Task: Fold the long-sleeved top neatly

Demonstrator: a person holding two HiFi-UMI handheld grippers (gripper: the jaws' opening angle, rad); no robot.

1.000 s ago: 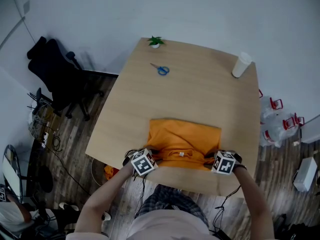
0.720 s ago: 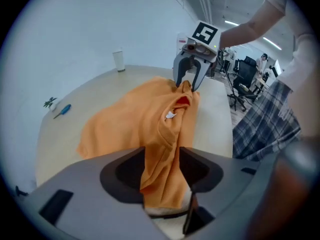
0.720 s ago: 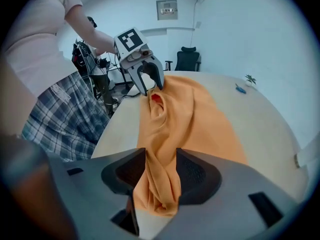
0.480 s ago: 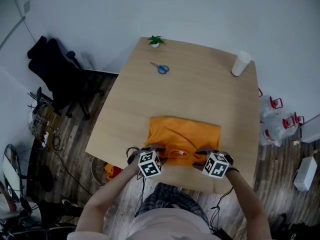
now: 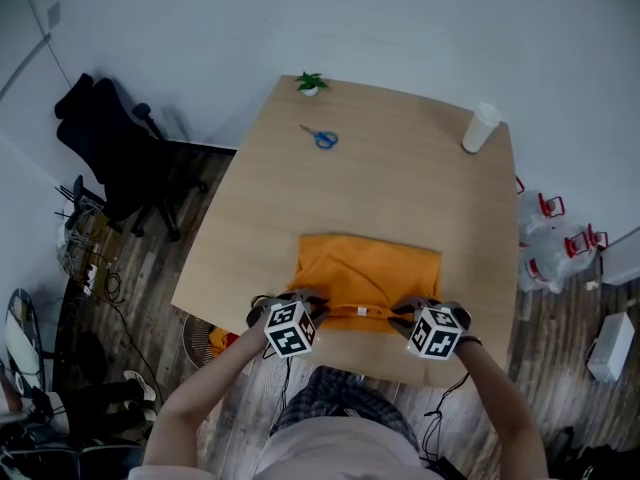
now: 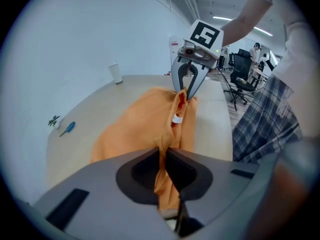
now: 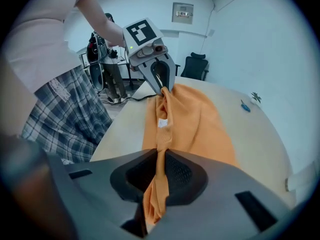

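An orange long-sleeved top lies partly folded on the near part of the wooden table. My left gripper pinches its near edge at the left, and my right gripper pinches the same edge at the right. The jaws of both are closing, and orange cloth is squeezed between the pads in each gripper view. The near edge hangs taut between the two grippers, lifted a little off the table. A white label shows at the neckline between them.
Blue scissors and a small potted plant lie at the far left of the table, a white paper cup at the far right. A black office chair stands left of the table. My plaid-clad legs are at the near edge.
Both grippers have moved inward along the top's near edge, closed on the cloth and lifted it slightly.
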